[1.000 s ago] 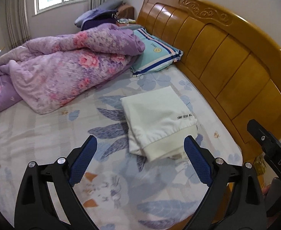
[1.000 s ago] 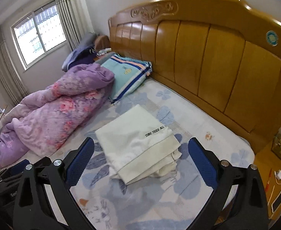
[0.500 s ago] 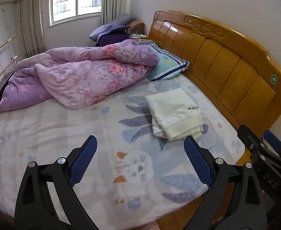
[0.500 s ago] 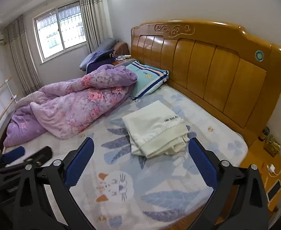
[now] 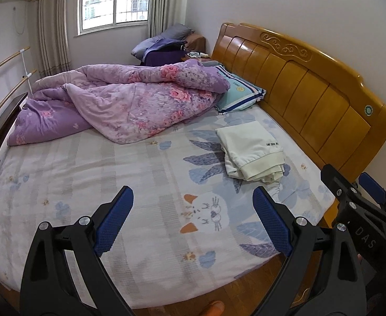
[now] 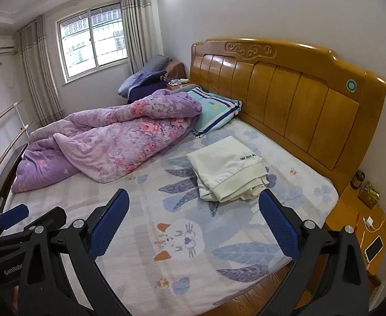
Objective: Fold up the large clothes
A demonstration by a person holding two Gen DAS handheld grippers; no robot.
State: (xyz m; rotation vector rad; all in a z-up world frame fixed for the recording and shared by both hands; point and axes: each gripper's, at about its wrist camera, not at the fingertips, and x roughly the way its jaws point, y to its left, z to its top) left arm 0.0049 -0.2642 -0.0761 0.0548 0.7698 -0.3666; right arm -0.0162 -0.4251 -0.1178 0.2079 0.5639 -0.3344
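A cream-white garment (image 5: 250,150) (image 6: 227,167) lies folded into a compact rectangle on the bed sheet (image 5: 114,184) (image 6: 182,226), close to the wooden headboard (image 5: 306,100) (image 6: 292,105). My left gripper (image 5: 193,218) is open and empty, held well back from the bed's near edge. My right gripper (image 6: 194,220) is also open with nothing between its fingers, equally far from the garment. In the left wrist view the right gripper (image 5: 361,197) shows at the right edge. The left gripper (image 6: 21,221) shows at the lower left of the right wrist view.
A crumpled purple floral quilt (image 5: 129,105) (image 6: 108,142) fills the far half of the bed beside a teal striped pillow (image 5: 240,92) (image 6: 214,110). A nightstand (image 6: 361,223) with a phone and cable stands right of the bed. Wooden floor (image 5: 245,289) runs along the near edge.
Both grippers have pulled back and up from the folded garment, so the whole bed and the floor now show. The garment lies unmoved; both grippers stayed open.
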